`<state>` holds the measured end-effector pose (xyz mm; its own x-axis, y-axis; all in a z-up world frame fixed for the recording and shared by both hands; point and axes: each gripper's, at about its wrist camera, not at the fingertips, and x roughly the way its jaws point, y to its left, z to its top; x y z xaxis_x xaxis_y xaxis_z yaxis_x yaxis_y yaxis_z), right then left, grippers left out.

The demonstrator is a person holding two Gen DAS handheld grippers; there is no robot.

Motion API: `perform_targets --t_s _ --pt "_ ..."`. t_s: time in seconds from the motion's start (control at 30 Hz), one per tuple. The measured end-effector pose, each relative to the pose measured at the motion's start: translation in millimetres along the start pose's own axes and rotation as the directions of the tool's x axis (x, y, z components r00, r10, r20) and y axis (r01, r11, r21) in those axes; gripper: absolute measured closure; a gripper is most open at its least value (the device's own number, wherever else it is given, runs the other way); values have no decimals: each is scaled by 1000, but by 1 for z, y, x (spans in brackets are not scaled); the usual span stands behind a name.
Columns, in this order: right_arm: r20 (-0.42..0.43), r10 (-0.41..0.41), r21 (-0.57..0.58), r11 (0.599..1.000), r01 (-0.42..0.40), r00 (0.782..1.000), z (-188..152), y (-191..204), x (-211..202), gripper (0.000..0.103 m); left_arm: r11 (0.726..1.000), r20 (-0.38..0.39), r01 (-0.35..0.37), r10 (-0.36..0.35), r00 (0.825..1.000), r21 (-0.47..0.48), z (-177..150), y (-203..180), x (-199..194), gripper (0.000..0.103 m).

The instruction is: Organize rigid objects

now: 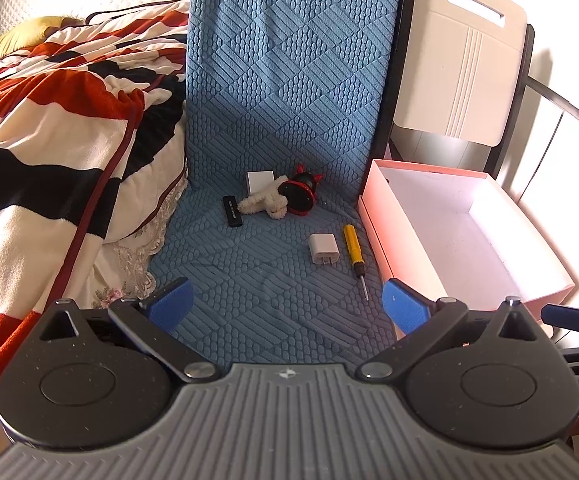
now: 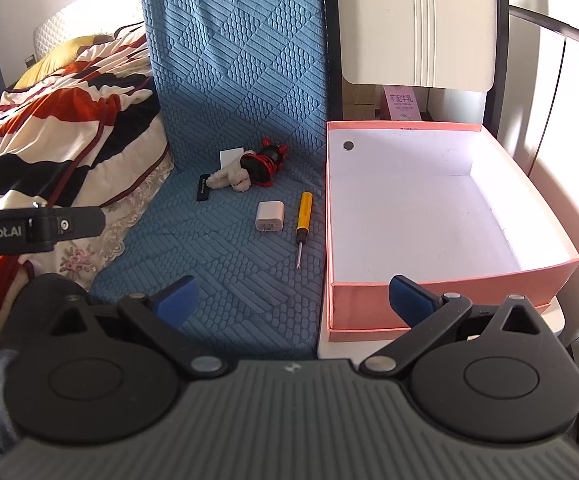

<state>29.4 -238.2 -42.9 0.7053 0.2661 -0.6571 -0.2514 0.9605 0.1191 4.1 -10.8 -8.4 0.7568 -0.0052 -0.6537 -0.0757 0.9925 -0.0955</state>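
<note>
On the blue textured mat (image 1: 273, 128) (image 2: 225, 264) lie a white plug charger (image 1: 322, 249) (image 2: 269, 217), a yellow-handled screwdriver (image 1: 354, 249) (image 2: 302, 218), a black stick-shaped device (image 1: 232, 211) (image 2: 202, 187), a small white box (image 1: 260, 182) (image 2: 231, 157), a cream plush toy (image 1: 263, 202) (image 2: 231, 178) and a red-and-black round gadget (image 1: 299, 194) (image 2: 263, 162). An empty pink box (image 1: 373, 216) (image 2: 441, 288) stands to the right of the mat. My left gripper (image 1: 287, 306) is open, low over the mat's near end. My right gripper (image 2: 293, 300) is open too, straddling the mat's edge and the box's front corner.
A rumpled red, white and black blanket (image 1: 49, 128) (image 2: 69, 120) lies on the bed at the left. A cream chair back (image 1: 461, 60) (image 2: 417, 20) rises behind the pink box. The left tool's black arm (image 2: 37, 230) crosses the left edge of the right wrist view.
</note>
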Motion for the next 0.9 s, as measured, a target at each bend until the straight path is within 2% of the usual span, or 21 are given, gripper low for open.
perform_targets --t_s 0.9 --pt "-13 16 4 1000 -16 1000 -1 2 3 0 1000 -8 7 -7 1000 -3 3 -1 3 1"
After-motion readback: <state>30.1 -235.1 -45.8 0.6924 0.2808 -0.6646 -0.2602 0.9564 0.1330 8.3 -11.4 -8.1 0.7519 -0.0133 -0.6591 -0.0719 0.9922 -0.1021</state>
